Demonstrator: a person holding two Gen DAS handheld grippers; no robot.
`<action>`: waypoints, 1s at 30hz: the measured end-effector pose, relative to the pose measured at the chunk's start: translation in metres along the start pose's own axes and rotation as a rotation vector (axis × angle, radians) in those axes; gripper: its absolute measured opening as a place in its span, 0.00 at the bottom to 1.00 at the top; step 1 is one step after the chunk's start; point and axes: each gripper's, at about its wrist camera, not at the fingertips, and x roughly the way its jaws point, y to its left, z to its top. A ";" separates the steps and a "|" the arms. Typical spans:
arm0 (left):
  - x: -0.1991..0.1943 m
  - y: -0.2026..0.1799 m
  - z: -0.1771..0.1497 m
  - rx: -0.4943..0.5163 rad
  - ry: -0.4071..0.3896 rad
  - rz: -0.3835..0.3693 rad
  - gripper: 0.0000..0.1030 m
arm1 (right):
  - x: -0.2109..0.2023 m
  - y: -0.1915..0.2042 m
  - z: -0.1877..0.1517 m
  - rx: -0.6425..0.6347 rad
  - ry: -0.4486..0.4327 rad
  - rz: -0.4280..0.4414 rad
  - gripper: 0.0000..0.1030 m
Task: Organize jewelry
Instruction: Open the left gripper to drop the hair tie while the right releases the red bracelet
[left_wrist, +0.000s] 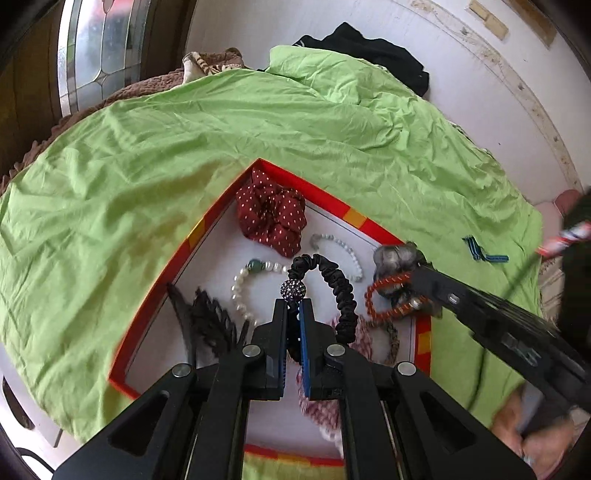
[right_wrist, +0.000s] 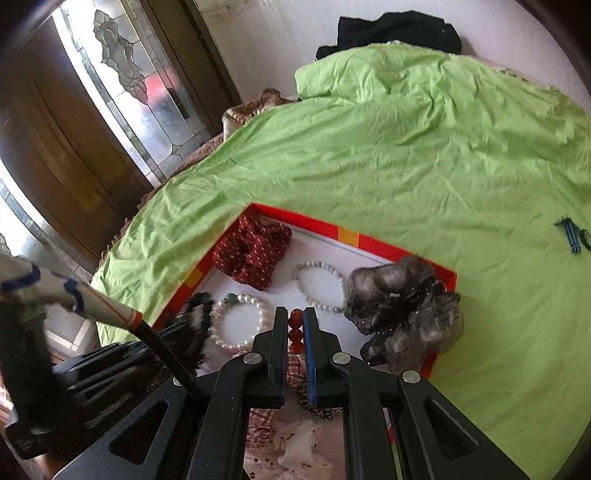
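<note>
Left gripper (left_wrist: 293, 308) is clamped on a black headband (left_wrist: 341, 291) with a sparkly bead, low centre of its view, hanging over the tray (left_wrist: 354, 216). Right gripper (right_wrist: 295, 315) is pinched tight on an amber bead bracelet (right_wrist: 295, 334), also above the tray. Under them lie a checked scrunchie (right_wrist: 293, 367) and a spotted white one (right_wrist: 299, 439). Farther in: two pearl bracelets (right_wrist: 236, 321) (right_wrist: 317, 286), a black feather piece (left_wrist: 210, 321), a grey scrunchie (right_wrist: 406, 310) draped on the right rim, a red dotted scrunchie (right_wrist: 255, 254) at the far corner. Beyond, green sheet (right_wrist: 388, 155), a blue striped band (right_wrist: 570, 236) at right.
</note>
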 end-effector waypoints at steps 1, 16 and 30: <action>-0.004 0.000 -0.004 0.013 -0.003 0.010 0.06 | 0.003 0.000 -0.002 -0.008 0.001 -0.004 0.09; 0.009 -0.001 -0.059 0.073 0.076 0.130 0.06 | 0.033 0.004 0.003 0.015 0.047 0.051 0.09; -0.015 0.001 -0.061 0.023 0.002 0.130 0.48 | 0.023 -0.017 -0.009 0.016 0.035 0.015 0.33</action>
